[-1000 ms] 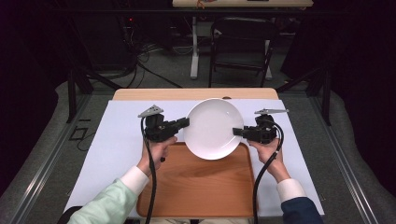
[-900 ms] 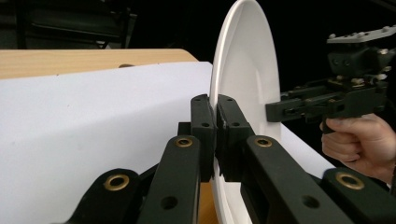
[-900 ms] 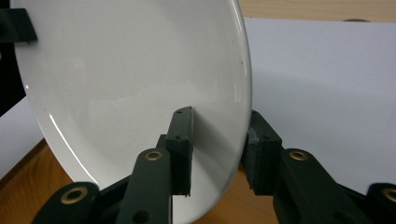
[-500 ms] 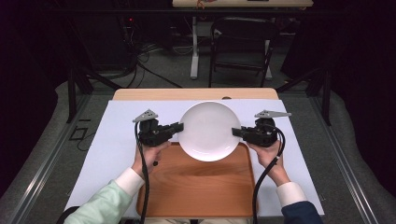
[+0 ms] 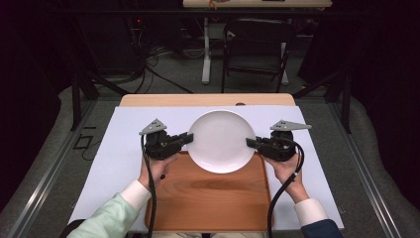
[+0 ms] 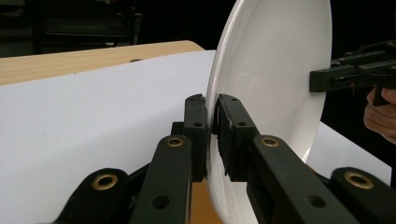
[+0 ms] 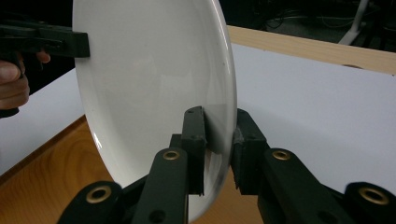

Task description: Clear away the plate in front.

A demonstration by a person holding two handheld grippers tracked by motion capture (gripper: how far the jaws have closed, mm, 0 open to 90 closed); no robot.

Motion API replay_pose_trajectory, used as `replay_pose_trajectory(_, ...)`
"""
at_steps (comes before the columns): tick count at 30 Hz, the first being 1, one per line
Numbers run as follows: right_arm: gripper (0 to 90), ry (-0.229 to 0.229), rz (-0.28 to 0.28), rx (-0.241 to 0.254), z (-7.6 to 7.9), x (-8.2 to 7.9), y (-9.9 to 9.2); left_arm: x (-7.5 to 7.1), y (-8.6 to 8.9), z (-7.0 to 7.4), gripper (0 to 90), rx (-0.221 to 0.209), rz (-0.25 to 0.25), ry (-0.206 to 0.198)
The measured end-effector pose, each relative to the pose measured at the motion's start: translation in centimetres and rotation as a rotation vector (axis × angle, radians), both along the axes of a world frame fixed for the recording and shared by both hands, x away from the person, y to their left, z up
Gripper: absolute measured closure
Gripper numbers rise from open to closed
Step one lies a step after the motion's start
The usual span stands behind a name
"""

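Note:
A white round plate hangs between both grippers, above the far edge of a wooden tray. My left gripper clamps the plate's left rim. In the left gripper view its pads press on the thin rim of the plate; the jaws have just been opening slightly with the rim still between them. My right gripper is shut on the right rim. The right gripper view shows its jaws pinching the plate.
A white sheet covers the wooden table, and the tray lies on it near the person. A chair and desk legs stand on the floor beyond the table. Cables trail from both grippers toward the forearms.
The plate and both grippers have shifted slightly left and a little upward. Both grippers kept hold of the rim.

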State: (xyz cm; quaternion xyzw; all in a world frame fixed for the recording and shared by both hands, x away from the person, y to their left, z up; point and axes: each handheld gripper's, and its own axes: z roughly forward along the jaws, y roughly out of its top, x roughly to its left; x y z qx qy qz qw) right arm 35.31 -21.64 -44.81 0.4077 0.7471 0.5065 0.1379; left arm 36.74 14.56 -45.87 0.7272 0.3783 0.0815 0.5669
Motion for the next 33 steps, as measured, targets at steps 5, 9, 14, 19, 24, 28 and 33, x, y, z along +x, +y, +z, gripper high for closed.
replay_pose_trajectory(5,78.2,-0.046,0.010,0.006,0.5,-1.2,0.3,-1.0,0.3,0.3,81.7,-0.007,-0.011,-0.008)
replay_pose_trajectory(9,78.3,-0.063,0.012,-0.010,0.6,-1.9,0.4,-1.9,0.4,0.5,81.8,0.033,-0.019,-0.037)
replay_pose_trajectory(14,78.3,-0.093,0.017,-0.024,0.8,-2.7,0.6,-2.7,0.6,0.6,81.8,0.029,-0.024,-0.039)
replay_pose_trajectory(19,78.4,-0.090,0.030,-0.035,0.8,-3.1,0.8,-3.2,1.0,0.5,81.9,0.034,-0.031,-0.034)
replay_pose_trajectory(24,78.3,-0.078,0.063,-0.051,0.5,-3.5,1.2,-3.7,1.5,0.4,81.8,0.031,-0.031,-0.015)
replay_pose_trajectory(28,78.3,-0.053,0.078,-0.052,0.1,-3.8,1.4,-4.1,1.8,0.2,82.0,0.028,-0.034,0.000)
replay_pose_trajectory(33,78.5,-0.041,0.095,-0.047,0.1,-4.2,1.5,-4.7,2.1,0.1,82.1,0.029,-0.043,0.014)
